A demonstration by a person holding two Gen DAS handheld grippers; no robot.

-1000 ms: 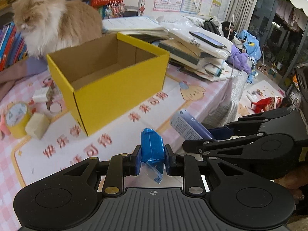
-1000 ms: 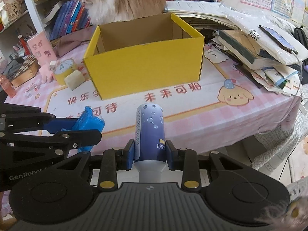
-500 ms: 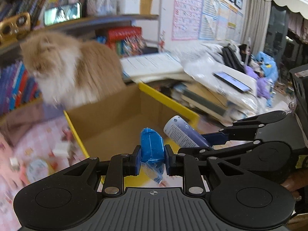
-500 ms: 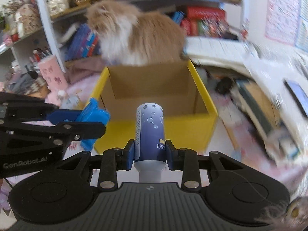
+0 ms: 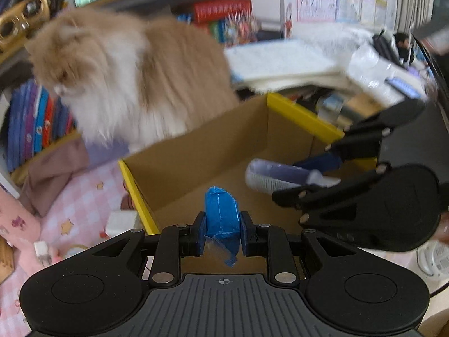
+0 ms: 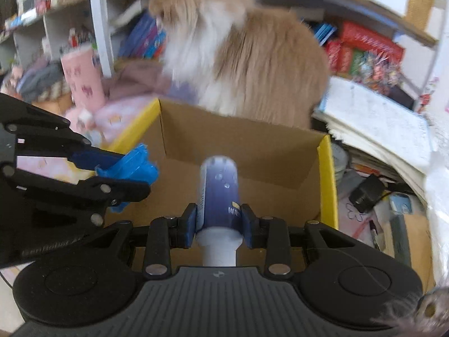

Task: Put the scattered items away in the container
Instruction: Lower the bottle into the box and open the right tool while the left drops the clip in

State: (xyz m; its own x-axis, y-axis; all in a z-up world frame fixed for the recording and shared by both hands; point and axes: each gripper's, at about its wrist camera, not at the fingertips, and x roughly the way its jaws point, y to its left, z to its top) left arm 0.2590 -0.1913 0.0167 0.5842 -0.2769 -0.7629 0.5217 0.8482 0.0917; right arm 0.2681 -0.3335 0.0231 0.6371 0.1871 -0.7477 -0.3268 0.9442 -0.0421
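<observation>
Fluffy cream-and-tan cat (image 5: 132,75), row of books (image 5: 36,123) on shelf, pink checked tablecloth (image 5: 81,196), paper stack (image 6: 376,123)

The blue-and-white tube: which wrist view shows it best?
The right wrist view: the tube stands centred, clamped in the right gripper. The left wrist view shows the tube sideways, blurred, partly hidden by that gripper.

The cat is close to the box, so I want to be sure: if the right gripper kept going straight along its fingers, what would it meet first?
Probably the brown inside of the yellow box, floor or far wall; the right gripper, shut on the blue tube, points into its opening. The cat sits behind the far wall. Depth is unclear.
</observation>
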